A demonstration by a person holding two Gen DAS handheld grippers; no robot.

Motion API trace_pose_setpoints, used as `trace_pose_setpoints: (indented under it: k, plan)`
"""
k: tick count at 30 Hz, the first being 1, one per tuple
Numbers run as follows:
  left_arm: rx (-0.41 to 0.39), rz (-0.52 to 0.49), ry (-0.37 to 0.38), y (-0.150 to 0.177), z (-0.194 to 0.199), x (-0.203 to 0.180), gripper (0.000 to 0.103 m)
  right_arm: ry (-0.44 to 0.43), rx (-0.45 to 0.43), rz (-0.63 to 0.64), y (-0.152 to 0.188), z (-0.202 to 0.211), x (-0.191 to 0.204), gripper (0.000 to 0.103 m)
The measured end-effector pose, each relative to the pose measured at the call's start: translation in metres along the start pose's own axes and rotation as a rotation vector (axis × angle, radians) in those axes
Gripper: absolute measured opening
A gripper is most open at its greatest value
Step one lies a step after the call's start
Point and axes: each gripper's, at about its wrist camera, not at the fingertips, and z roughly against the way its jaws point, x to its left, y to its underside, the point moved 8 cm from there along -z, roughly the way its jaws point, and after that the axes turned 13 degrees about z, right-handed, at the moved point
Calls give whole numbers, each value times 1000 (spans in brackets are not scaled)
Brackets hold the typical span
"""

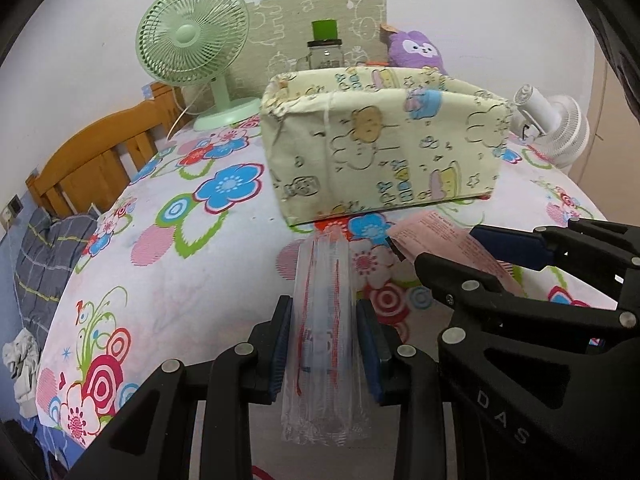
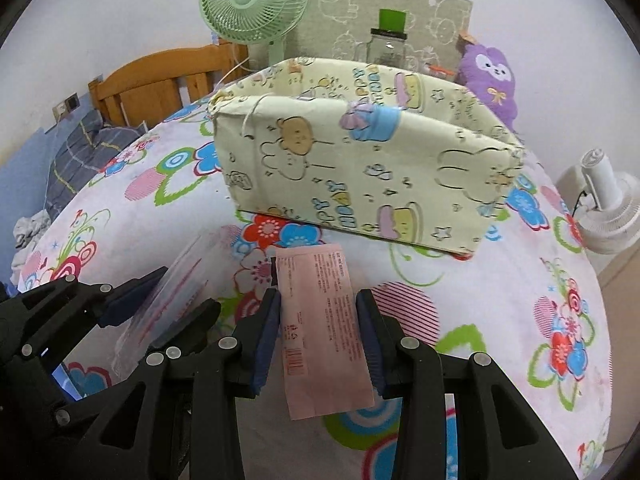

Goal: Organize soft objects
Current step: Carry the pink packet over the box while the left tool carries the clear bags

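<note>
A cream fabric storage bin (image 1: 380, 148) with cartoon prints stands on the flowered bedspread, also in the right wrist view (image 2: 360, 168). My left gripper (image 1: 324, 344) is shut on a clear plastic packet with red stitching (image 1: 324, 320), held upright in front of the bin. My right gripper (image 2: 318, 344) is shut on a flat pink packet (image 2: 324, 332) with printed text. In the left wrist view the right gripper (image 1: 448, 248) holds the pink packet (image 1: 448, 240) just right of mine. In the right wrist view the left gripper (image 2: 160, 292) holds the clear packet (image 2: 172, 292) at left.
A green desk fan (image 1: 192, 40), a glass jar with a green lid (image 1: 325, 50) and a purple plush toy (image 1: 418, 50) stand behind the bin. A white fan (image 1: 560, 128) sits at right. A wooden headboard (image 1: 96, 152) and grey bedding (image 1: 44, 264) lie at left.
</note>
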Motion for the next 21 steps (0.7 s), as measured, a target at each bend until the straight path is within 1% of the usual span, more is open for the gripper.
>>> trace_pose_setpoints:
  k: [10, 21]
  plan:
    - [-28, -14, 29, -6, 18, -22, 31, 37, -34, -27, 4, 25, -19, 42]
    - [-80, -34, 54, -19, 47, -43, 31, 79, -85, -46, 0, 62, -37, 42]
